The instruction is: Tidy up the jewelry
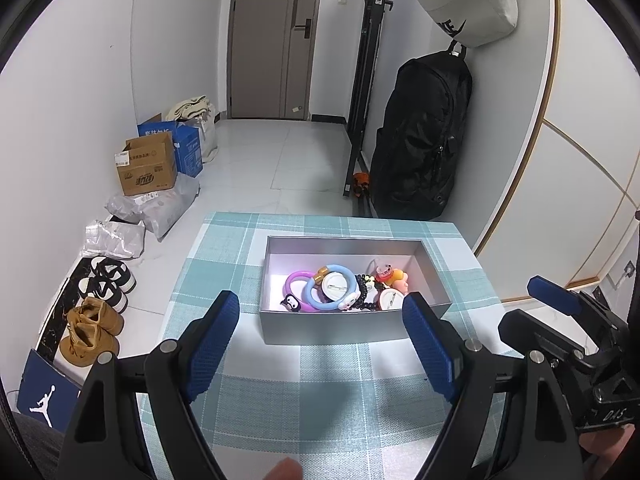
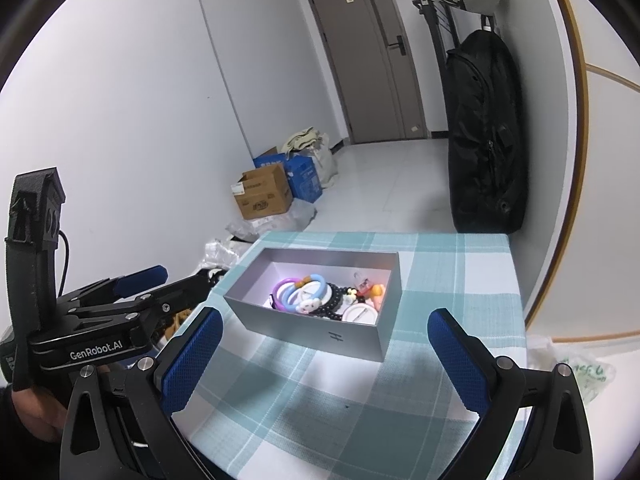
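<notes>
Jewelry (image 1: 340, 290): bracelets, a black bead strand and badges heaped inside an open grey box (image 1: 352, 326), mostly toward its near wall. The box lies on the checked tablecloth (image 1: 320, 400) near the far edge, long axis parallel to that edge. Left gripper (image 1: 326, 344) and right gripper (image 2: 324, 354) hang above the near part of the cloth, jaws spread wide, holding nothing.

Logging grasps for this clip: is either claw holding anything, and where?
Nothing held. The left claw and right claw are both open; the jewelry sits in the grey box.
</notes>
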A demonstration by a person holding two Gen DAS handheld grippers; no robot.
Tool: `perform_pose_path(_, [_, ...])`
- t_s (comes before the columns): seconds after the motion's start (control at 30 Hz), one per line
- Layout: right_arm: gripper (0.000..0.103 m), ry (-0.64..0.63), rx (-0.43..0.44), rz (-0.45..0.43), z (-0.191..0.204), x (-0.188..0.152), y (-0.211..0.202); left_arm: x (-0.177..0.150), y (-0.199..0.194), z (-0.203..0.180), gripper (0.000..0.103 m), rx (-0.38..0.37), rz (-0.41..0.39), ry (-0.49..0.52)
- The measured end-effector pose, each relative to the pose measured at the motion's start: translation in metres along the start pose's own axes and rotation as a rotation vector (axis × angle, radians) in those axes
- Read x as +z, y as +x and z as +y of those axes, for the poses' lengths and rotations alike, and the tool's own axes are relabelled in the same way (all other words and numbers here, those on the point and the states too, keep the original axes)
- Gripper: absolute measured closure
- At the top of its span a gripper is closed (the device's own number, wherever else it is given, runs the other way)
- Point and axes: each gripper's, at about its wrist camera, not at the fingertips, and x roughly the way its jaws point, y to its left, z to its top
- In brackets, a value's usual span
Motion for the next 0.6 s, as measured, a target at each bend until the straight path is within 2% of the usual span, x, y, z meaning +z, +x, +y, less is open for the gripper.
perform_pose_path(0.6, [0.0, 0.002, -0.015, 0.005, -0.0002, -0.0013, 0.0017, 0.0002, -0.0007, 0.0008, 0.023, -0.001, 0.01, -0.01])
